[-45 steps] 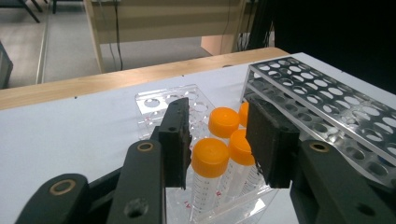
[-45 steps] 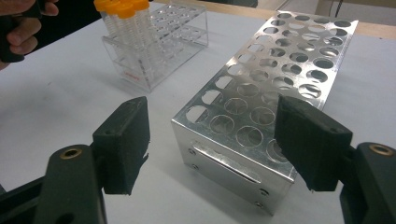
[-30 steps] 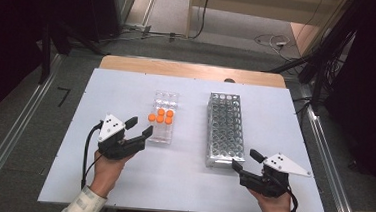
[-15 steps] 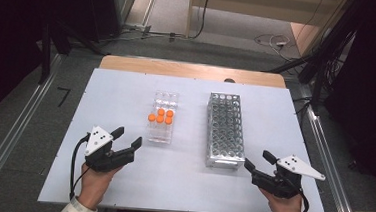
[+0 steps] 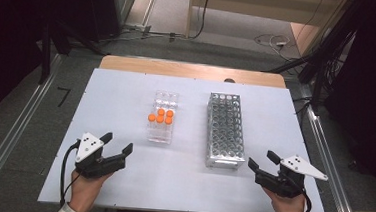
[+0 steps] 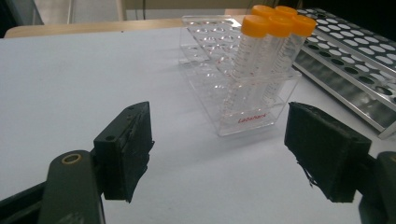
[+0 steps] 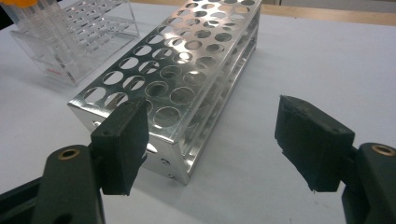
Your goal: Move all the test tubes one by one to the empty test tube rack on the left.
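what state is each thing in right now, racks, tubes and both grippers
left gripper: open, empty, above the table
right gripper: open, empty, near the metal rack's end
orange-capped tubes: five, capped, upright in the clear rack
clear plastic rack: standing, mostly empty holes
metal tube rack: standing, holes empty
table: white, bare around the racks

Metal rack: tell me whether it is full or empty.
Empty. The metal rack shows bare holes all along its top; the orange-capped tubes stand in the clear rack beside it.

bright even light, glare on the metal rack (image 7: 196, 60), edges perhaps soft.
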